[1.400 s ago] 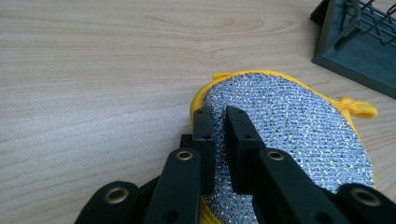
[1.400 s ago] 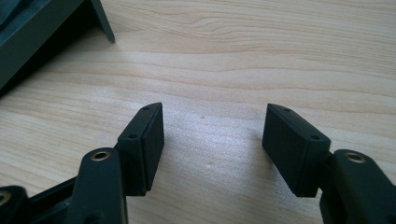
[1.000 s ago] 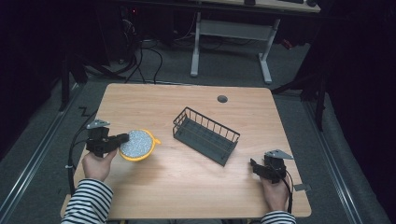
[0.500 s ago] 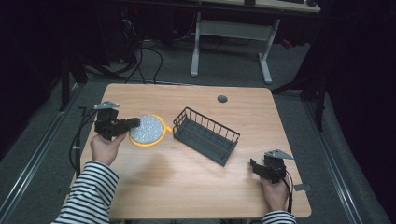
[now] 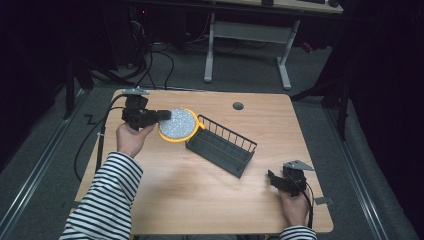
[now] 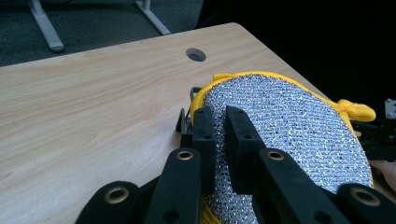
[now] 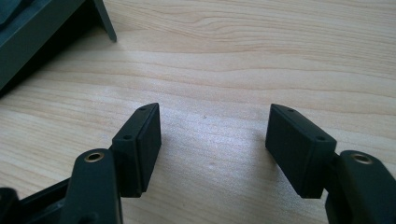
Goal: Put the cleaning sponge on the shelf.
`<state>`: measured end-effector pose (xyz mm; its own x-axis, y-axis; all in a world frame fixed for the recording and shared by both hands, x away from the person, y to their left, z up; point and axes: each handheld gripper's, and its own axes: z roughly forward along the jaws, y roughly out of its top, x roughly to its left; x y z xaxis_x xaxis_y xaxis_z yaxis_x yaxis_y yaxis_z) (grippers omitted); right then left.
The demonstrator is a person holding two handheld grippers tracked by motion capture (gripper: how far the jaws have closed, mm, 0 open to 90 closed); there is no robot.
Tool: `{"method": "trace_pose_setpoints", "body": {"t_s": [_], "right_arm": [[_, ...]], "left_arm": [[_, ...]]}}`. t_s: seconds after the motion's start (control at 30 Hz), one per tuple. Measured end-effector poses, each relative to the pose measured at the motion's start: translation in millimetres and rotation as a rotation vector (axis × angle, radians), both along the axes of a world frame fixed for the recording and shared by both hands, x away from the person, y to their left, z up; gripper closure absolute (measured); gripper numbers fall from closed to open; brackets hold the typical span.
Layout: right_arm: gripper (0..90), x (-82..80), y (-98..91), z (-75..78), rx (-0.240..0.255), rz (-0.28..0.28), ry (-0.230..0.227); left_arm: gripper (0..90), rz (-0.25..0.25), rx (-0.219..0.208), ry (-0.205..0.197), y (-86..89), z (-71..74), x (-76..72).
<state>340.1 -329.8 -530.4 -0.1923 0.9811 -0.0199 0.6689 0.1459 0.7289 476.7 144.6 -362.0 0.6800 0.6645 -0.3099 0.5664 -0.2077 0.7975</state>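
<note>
At basket's (image 5: 220,146) left end | left gripper (image 5: 159,116) clamps scrubber (image 5: 177,125) | right gripper (image 7: 212,140) wide open, empty

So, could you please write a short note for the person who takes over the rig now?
Left gripper: shut on the round silver scouring pad with yellow rim, held above the table beside the near end of the black wire basket.
Right gripper: open, holding nothing, resting low over the wooden table near its front right corner.
Done: pad picked up and brought to the basket.
Left: probably place the pad in the basket and release it.
</note>
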Motion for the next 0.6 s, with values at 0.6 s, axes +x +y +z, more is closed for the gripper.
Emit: {"method": "trace_pose_setpoints", "body": {"t_s": [0.6], "right_arm": [[35.0, 0.0, 0.1, 0.0, 0.001, 0.003, 0.001]], "left_arm": [[83.6, -0.058, 0.019, 0.003, -58.6, -2.4, 30.3]]}}
